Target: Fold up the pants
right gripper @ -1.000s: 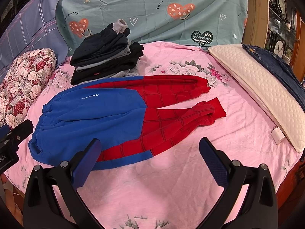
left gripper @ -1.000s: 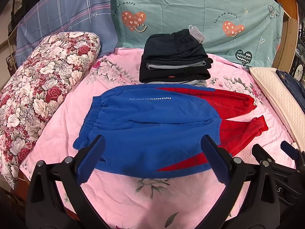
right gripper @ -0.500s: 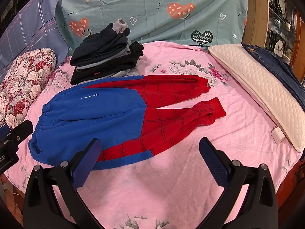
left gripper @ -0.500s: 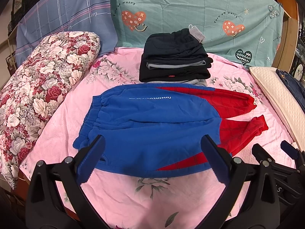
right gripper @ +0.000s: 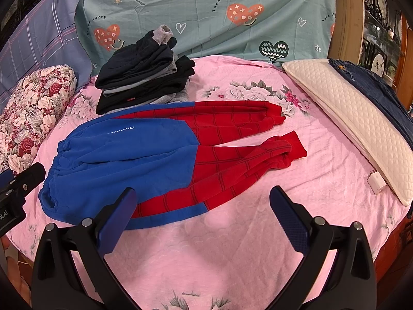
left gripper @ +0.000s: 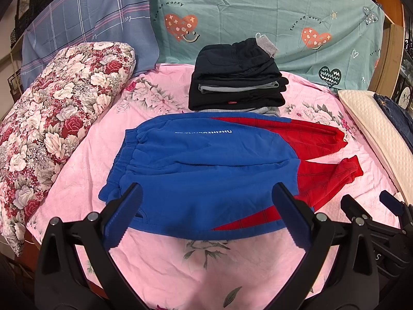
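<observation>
Blue and red pants (left gripper: 206, 170) lie flat on the pink bedspread (left gripper: 206, 266), waistband to the left, red legs spread to the right. They show in the right wrist view (right gripper: 144, 160) too. My left gripper (left gripper: 206, 214) is open and empty, hovering at the near hem of the blue part. My right gripper (right gripper: 202, 217) is open and empty, above the near edge of the lower red leg. The right gripper also shows at the right edge of the left wrist view (left gripper: 371, 214).
A stack of folded dark clothes (left gripper: 236, 82) sits behind the pants. A floral pillow (left gripper: 51, 118) lies at left, a cream quilted pillow (right gripper: 348, 118) with dark jeans (right gripper: 379, 90) at right. Patterned sheets (left gripper: 258, 18) hang at the back. A small white charger (right gripper: 376, 180) lies by the cream pillow.
</observation>
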